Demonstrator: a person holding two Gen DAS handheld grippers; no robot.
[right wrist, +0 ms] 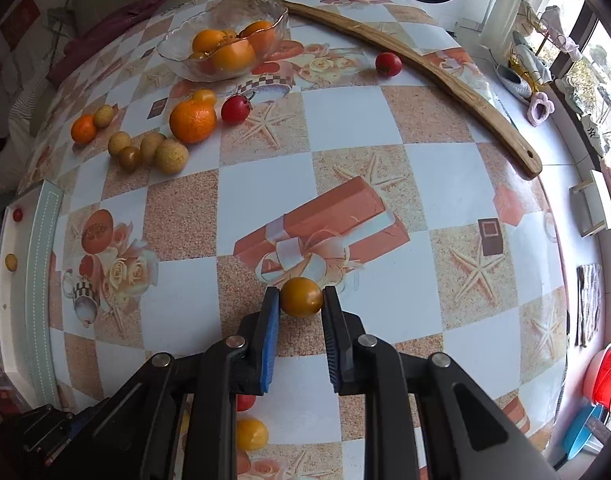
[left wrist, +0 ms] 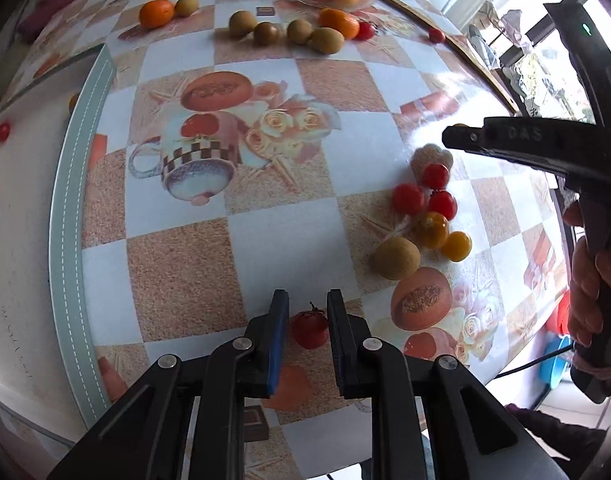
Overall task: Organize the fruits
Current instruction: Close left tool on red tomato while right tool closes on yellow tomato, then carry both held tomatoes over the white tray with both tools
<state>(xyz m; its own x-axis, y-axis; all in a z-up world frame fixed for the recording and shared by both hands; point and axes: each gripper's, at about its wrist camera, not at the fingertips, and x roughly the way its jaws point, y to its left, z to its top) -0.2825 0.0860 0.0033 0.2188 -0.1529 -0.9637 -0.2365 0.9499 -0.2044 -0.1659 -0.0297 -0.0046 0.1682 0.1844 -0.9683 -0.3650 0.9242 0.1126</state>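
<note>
My left gripper (left wrist: pixel 307 312) is open around a red cherry tomato (left wrist: pixel 310 329) that sits between its fingertips, touching neither. My right gripper (right wrist: pixel 301 298) is shut on an orange-brown cherry tomato (right wrist: pixel 301 297) held above the table; it also shows from the side in the left wrist view (left wrist: pixel 451 136). A cluster of red and yellow cherry tomatoes (left wrist: pixel 429 204) and a tan round fruit (left wrist: pixel 395 258) lies right of my left gripper. A glass bowl (right wrist: pixel 173 48) holding oranges stands far back. Tan fruits (right wrist: pixel 153 152), oranges (right wrist: pixel 193 120) and red tomatoes (right wrist: pixel 236 109) lie near it.
A long wooden stick (right wrist: pixel 445 84) lies across the table's far right. A white tray with a green rim (left wrist: pixel 65 208) on the left holds a red and a yellow small fruit. One red tomato (right wrist: pixel 388 64) sits by the stick. The table edge curves close on the right.
</note>
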